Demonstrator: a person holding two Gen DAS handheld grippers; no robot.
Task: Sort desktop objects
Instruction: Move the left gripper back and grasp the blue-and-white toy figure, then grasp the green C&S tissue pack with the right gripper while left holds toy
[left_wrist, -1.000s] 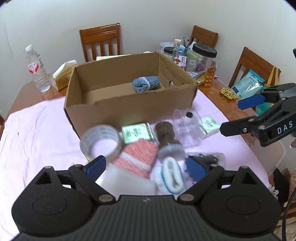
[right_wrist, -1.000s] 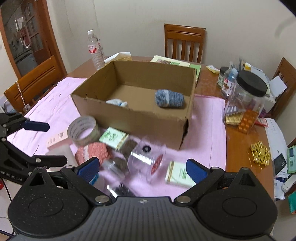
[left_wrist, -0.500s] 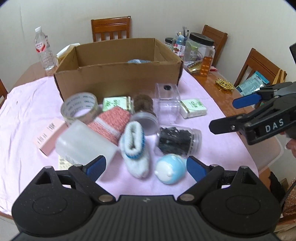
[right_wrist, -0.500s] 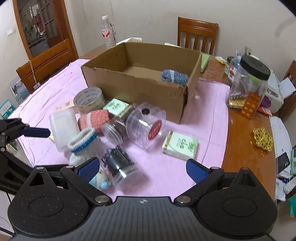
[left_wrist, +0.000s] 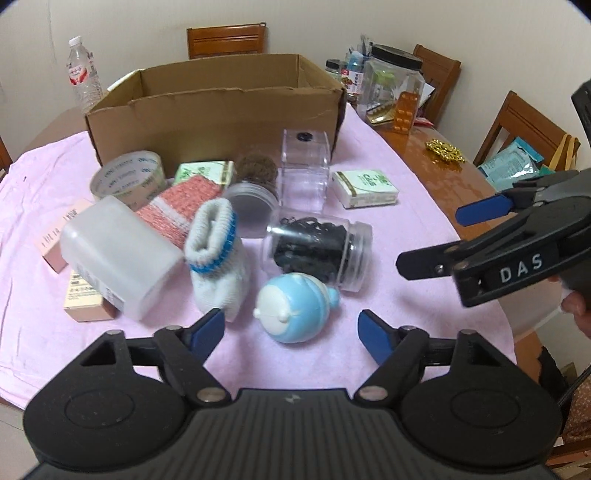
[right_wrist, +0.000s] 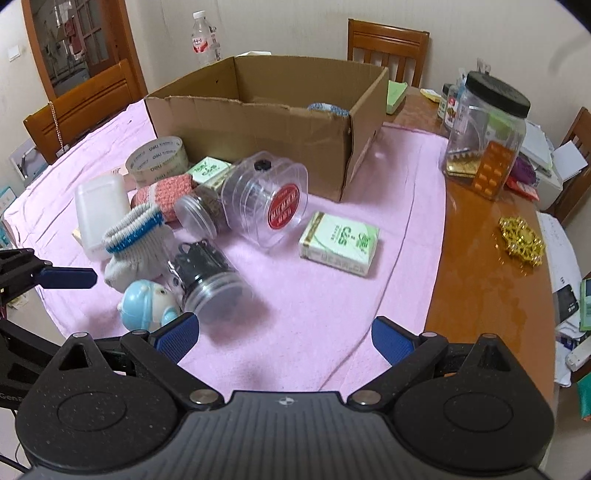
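Observation:
A pale blue round toy (left_wrist: 295, 314) lies on the pink cloth (left_wrist: 388, 295) just ahead of my left gripper (left_wrist: 291, 334). Its jaws are closing, the toy sits between the blue pads (left_wrist: 208, 328), and they do not touch it. Behind the toy lie a white sock with a blue stripe (left_wrist: 218, 254), a clear jar of black clips (left_wrist: 314, 254), a white plastic container (left_wrist: 118, 254), a red knit piece (left_wrist: 181, 203) and a tape roll (left_wrist: 129, 177). My right gripper (right_wrist: 284, 338) hangs open over bare cloth. The cardboard box (right_wrist: 258, 136) holds a blue-grey sock (right_wrist: 328, 109).
A green-white packet (right_wrist: 338, 243) and a clear red-labelled jar (right_wrist: 266, 199) lie in front of the box. On the bare wood to the right are a big black-lidded jar (right_wrist: 487, 129), an orange pill blister (right_wrist: 493, 170) and a gold ornament (right_wrist: 521, 240). Chairs ring the table.
Both grippers have sunk and drawn back toward the near table edge, so the box looks farther away. The left jaws have narrowed around the blue toy.

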